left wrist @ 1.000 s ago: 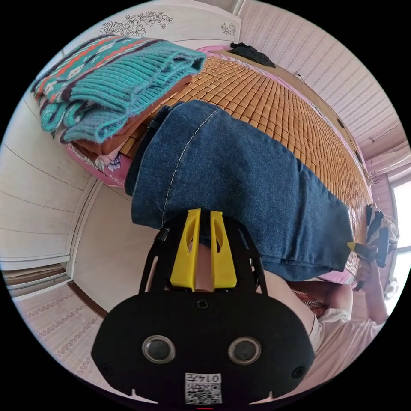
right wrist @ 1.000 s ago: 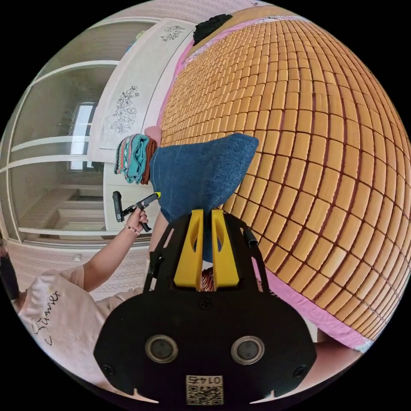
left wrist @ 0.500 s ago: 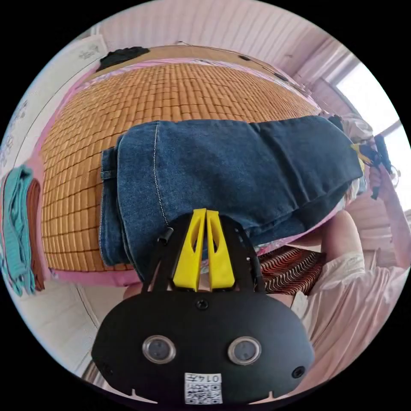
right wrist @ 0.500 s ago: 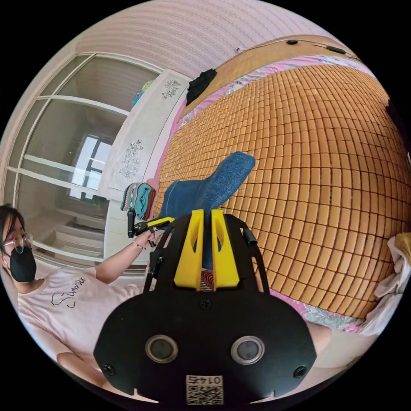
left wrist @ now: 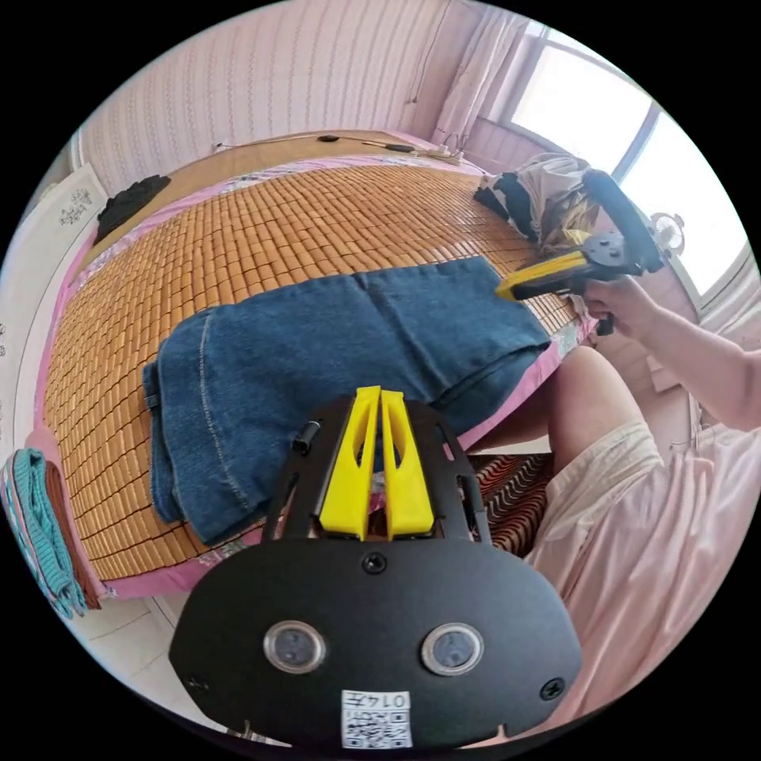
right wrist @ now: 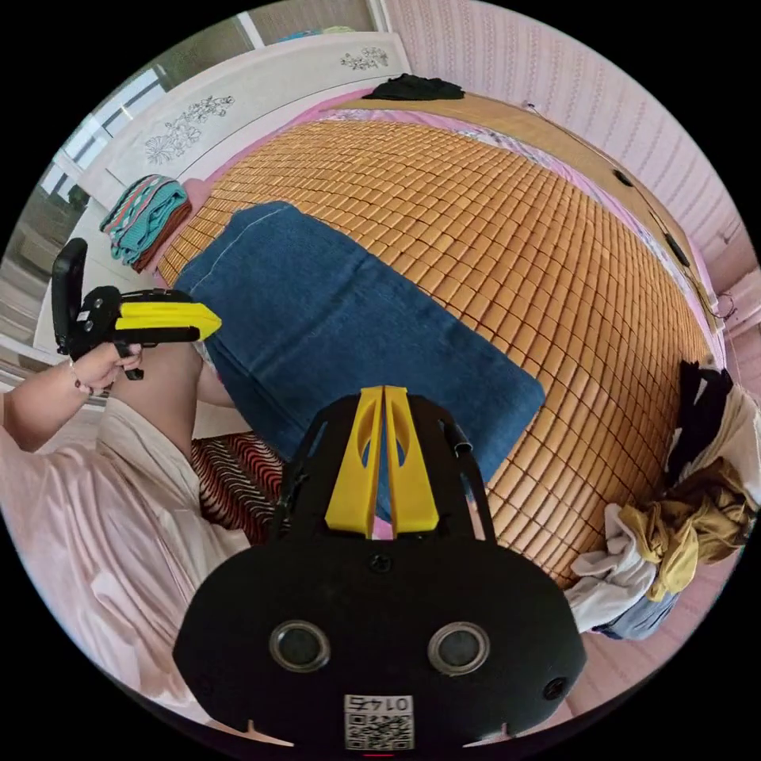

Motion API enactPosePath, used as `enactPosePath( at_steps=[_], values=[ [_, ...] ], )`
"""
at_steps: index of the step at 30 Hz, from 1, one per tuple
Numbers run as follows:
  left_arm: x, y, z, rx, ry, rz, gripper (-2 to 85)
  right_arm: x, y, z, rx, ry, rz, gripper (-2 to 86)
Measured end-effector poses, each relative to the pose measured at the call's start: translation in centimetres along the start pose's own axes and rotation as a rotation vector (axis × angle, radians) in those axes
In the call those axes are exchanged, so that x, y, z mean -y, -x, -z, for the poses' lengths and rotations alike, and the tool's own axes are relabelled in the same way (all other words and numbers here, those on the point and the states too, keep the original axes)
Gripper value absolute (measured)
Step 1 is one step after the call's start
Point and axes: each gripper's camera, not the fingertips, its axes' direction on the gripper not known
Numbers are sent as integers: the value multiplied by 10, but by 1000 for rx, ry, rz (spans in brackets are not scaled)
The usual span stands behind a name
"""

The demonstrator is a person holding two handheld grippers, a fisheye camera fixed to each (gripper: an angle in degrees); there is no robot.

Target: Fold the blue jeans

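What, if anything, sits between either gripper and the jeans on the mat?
Nothing visible does. The blue jeans lie flat on the bamboo mat, open air separating them from the left gripper and right gripper. The clothes pile and folded sweaters sit aside.

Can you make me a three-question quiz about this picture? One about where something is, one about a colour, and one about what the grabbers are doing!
1. Where do the blue jeans lie?
A. on the floor
B. on the bamboo mat
C. on a chair

2. What colour are the fingers on each gripper?
A. yellow
B. green
C. white

3. How are the left gripper and right gripper?
A. both wide open
B. both shut, holding nothing
C. both pinching the jeans

Answers: 1 B, the jeans are spread flat on the mat. 2 A, the fingers are bright yellow. 3 B, each pair of tips meets with no cloth between.
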Motion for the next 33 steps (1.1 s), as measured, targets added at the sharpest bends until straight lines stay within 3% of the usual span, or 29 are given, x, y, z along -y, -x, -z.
enactPosePath(
  at_steps=[5,9,10,14,17,24,28,33],
  values=[
    [29,-44,-42,23,47,-74,-9,90,57,-32,-150,92,117,-4],
    [31,-57,-69,36,110,-127,-9,111,68,-79,-174,271,120,-4],
    [29,-61,-73,37,88,-140,-9,110,73,-75,-192,238,129,-5],
    [35,-70,-78,22,96,-142,-9,134,86,-65,-191,409,272,-6],
    [35,-84,-82,66,89,-188,-9,149,72,-48,-176,323,185,-6],
    [34,-101,-98,75,58,-240,-10,153,37,-46,-78,374,106,-9],
    [36,-108,-101,51,55,-284,-9,111,1,2,33,137,39,-6],
    [37,-111,-91,-88,24,-249,-5,-5,-65,87,78,-119,-240,6]
  ],
)
